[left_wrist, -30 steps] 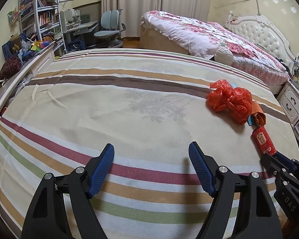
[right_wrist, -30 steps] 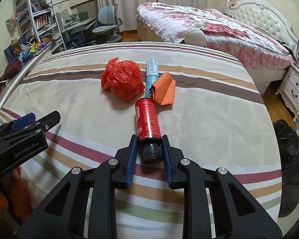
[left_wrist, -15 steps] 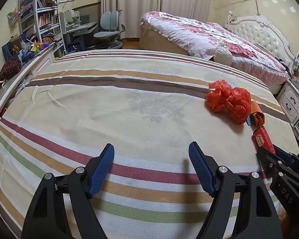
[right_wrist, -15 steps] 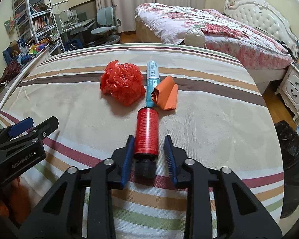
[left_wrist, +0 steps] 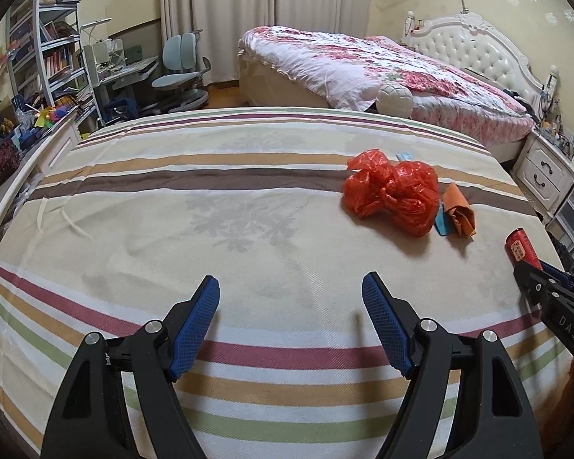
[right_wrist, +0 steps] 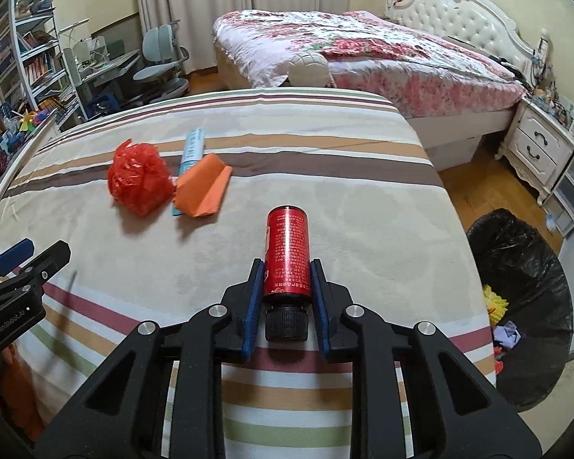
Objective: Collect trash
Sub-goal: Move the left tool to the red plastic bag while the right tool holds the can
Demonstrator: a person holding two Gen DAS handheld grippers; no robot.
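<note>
My right gripper (right_wrist: 286, 267) is shut on a red bottle (right_wrist: 287, 254) with a black cap, held lifted off the striped bed cover. The same red bottle (left_wrist: 523, 249) shows at the right edge of the left wrist view, in my right gripper (left_wrist: 539, 279). A crumpled red plastic bag (left_wrist: 394, 193) (right_wrist: 139, 179), a folded orange paper (left_wrist: 459, 210) (right_wrist: 204, 189) and a light blue tube (right_wrist: 191, 151) lie together on the cover. My left gripper (left_wrist: 291, 294) hangs open over bare cover, well left of the bag; it also shows at the left edge (right_wrist: 30, 254).
A bin lined with a black bag (right_wrist: 524, 267), holding some scraps, stands on the wood floor right of the striped bed (right_wrist: 325, 176). Beyond are a floral bed (left_wrist: 382, 65), white nightstand (right_wrist: 535, 145), desk chair (left_wrist: 181, 72) and shelves (left_wrist: 46, 49).
My right gripper has lifted the red bottle and carried it rightward, away from the bag and paper, toward the bin side. The left gripper shifted slightly and stayed open.
</note>
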